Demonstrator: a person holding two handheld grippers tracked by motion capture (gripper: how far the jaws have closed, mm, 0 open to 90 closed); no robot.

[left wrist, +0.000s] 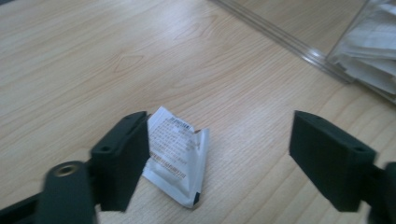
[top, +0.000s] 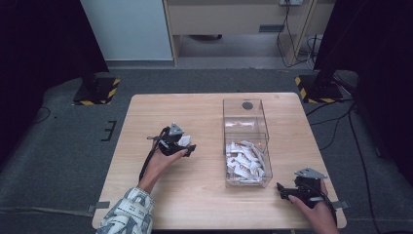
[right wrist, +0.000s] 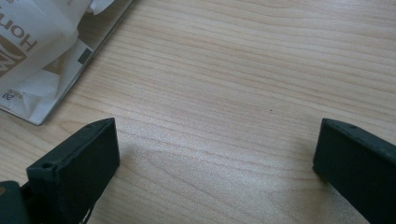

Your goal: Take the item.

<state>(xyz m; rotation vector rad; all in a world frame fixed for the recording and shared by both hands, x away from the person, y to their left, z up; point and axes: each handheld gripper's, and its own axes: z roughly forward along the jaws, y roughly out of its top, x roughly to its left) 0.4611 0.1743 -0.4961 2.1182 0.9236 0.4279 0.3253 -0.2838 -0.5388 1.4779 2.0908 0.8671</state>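
Your left gripper [top: 184, 145] sits over the middle of the wooden worktop [top: 204, 200], to the left of the clear box [top: 246, 117]. Its jaws stand wide apart. In the left gripper view a small white packet [left wrist: 175, 154] with tiny print lies flat on the wood between those jaws. It touches the inner side of the left jaw and sits well apart from the right jaw, so nothing squeezes it.

The clear box stands on the right half of the worktop. A heap of white packets [top: 246, 163] fills its near end.

Your right gripper [top: 287, 191] rests near the front right corner of the worktop, just beside the box. Its jaws are wide too, with bare wood between them.
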